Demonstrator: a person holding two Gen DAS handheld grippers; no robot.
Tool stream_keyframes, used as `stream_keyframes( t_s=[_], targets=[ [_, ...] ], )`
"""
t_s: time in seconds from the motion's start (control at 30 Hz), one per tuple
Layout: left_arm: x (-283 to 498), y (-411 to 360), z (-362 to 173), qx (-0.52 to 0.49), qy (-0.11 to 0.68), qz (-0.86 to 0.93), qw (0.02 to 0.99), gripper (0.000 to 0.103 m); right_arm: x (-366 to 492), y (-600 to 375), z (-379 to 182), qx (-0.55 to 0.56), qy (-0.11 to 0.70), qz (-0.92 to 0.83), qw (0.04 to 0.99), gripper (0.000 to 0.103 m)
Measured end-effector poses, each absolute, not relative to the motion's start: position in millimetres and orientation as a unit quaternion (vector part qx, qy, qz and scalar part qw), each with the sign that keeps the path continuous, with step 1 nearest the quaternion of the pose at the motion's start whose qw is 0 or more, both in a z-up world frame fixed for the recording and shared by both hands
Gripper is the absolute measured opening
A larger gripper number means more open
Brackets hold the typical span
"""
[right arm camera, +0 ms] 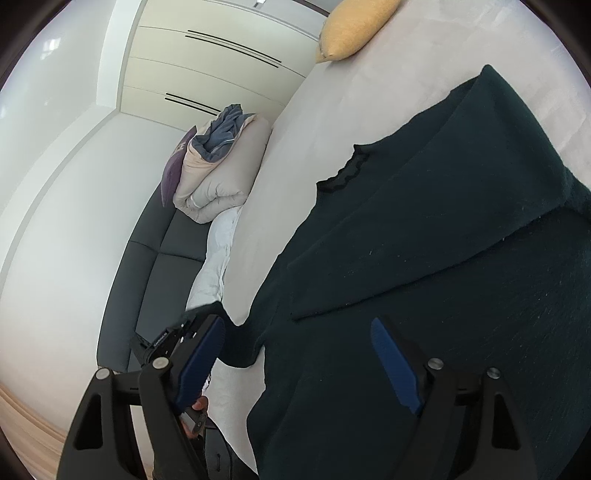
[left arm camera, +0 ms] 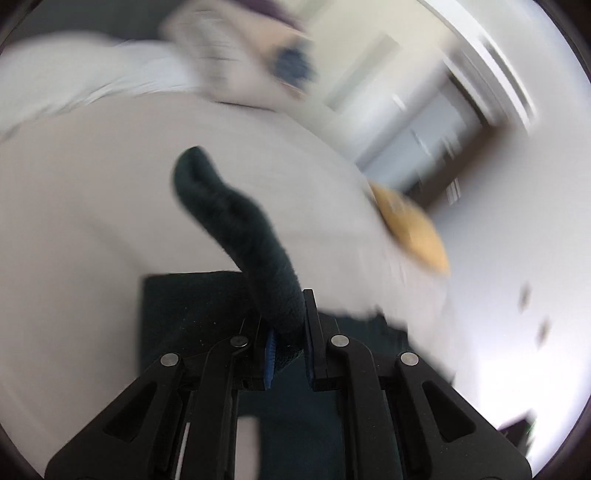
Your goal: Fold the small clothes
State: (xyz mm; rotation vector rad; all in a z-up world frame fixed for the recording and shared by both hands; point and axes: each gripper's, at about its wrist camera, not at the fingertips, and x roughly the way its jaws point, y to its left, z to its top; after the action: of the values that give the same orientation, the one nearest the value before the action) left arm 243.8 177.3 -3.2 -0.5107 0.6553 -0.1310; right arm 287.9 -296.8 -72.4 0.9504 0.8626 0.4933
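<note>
The dark sweater (right arm camera: 424, 258) lies spread on the pale bed (right arm camera: 332, 129), and one side panel looks already folded in over the body, so I'd judge the job partly done, with a sleeve and the final halving left. The left gripper (left arm camera: 288, 332) is clamped on a dark sleeve (left arm camera: 236, 229), which rises from between its fingers and curls away over the bed, lifted clear of the flat part of the garment just below. The right gripper (right arm camera: 299, 369) has its fingers wide apart, holding nothing; the near edge of the sweater lies between and beyond them, under the right blue pad (right arm camera: 395, 365). A yellow cushion (right arm camera: 354, 29) sits at the far end of the bed, a bundled quilt (right arm camera: 218, 173) off to the left.
</note>
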Motion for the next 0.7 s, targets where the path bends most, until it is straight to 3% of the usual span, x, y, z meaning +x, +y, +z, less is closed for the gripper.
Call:
stream_keyframes(
  t_s=[0.17,0.23,0.33,0.5,0.63,0.7],
  targets=[
    [239,-4,-35,0.051,0.338,-0.104,0.934,0.011,314,-292,-80,0.442,0.416,0.242,0.757,0.085],
    [229,-38,-63,0.112,0.351,-0.110,0.923,0.011,326,-286,-83,0.438,0.426,0.253,0.750,0.085],
    [218,-52,-91,0.141,0.363,-0.111,0.914,0.011,343,-274,-90,0.442,0.438,0.257,0.740,0.085],
    [220,-35,-92,0.117,0.350,-0.101,0.924,0.011,377,-235,-111,0.453,0.480,0.271,0.701,0.084],
    [218,-24,-95,0.118,0.337,-0.098,0.929,0.011,395,-201,-120,0.441,0.514,0.277,0.681,0.076],
    [215,-25,-96,0.123,0.334,-0.100,0.929,0.011,401,-185,-119,0.421,0.525,0.283,0.683,0.063]
  ],
)
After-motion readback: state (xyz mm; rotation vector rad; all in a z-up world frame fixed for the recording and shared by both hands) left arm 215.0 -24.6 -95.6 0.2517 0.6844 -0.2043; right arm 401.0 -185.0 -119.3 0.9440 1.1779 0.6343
